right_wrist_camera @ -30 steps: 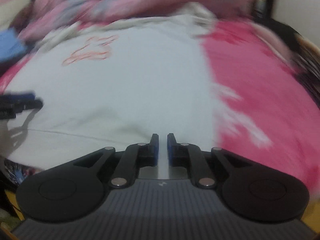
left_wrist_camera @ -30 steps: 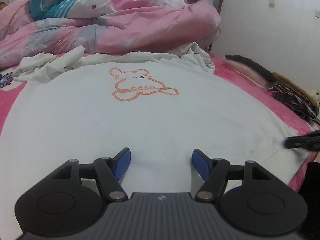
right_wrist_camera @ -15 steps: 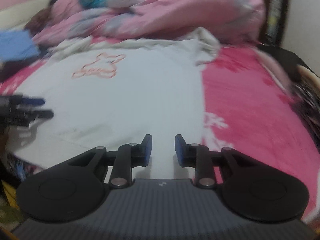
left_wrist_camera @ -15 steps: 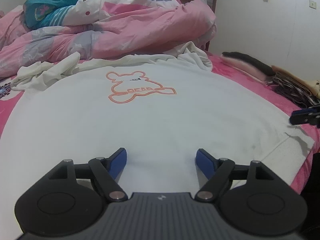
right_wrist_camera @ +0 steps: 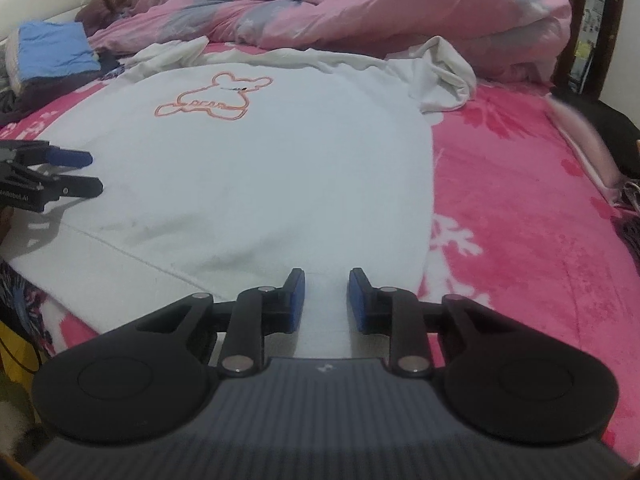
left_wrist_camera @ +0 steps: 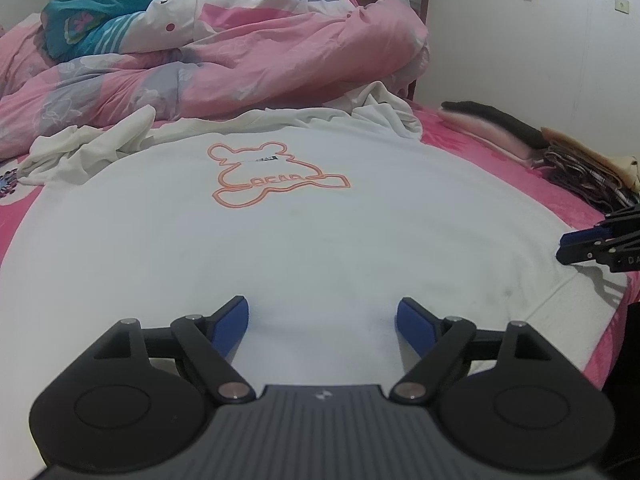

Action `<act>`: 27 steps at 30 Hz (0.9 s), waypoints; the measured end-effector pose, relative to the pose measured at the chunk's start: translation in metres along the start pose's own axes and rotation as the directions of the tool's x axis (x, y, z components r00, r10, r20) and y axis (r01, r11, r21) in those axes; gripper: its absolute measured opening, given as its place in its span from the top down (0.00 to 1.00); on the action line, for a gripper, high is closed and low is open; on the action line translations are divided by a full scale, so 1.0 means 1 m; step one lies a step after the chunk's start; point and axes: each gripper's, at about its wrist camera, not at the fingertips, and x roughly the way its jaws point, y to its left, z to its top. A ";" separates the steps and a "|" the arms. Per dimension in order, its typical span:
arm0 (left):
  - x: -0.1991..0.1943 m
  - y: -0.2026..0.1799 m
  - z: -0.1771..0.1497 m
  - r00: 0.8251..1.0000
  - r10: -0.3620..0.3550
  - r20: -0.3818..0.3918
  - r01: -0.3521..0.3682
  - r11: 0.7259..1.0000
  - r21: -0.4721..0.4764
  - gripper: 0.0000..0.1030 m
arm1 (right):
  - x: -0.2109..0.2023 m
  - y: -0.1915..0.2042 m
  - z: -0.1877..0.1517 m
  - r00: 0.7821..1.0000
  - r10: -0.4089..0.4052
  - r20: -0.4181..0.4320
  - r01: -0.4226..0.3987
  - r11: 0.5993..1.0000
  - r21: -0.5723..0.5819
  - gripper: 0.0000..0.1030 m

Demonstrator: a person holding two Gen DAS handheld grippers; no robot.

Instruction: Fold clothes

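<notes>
A white sweatshirt with an orange bear outline lies spread flat on the pink bed, its sleeves bunched at the far end. My left gripper hovers over the near hem, jaws wide and still opening, with only flat cloth under them. My right gripper is at the shirt's near right corner. Its jaws stand a little apart and are closing, with white fabric showing in the gap and the pads not pressing it. Each gripper shows in the other's view: the right gripper and the left gripper.
A crumpled pink duvet and a teal garment fill the far end of the bed. Folded clothes are stacked along the right edge by the wall. A blue folded item lies far left. Bare pink sheet stretches to the right.
My right gripper went from shut to slightly apart, and its view rolled and steadied over the shirt's corner. My left gripper's jaws spread wider while that hand stayed put.
</notes>
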 end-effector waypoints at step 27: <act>-0.001 0.001 0.000 1.000 -0.001 0.005 0.001 1.000 -0.008 0.19 | -0.155 -0.051 -0.066 0.950 -0.263 0.166 0.146 0.849 0.508 1.00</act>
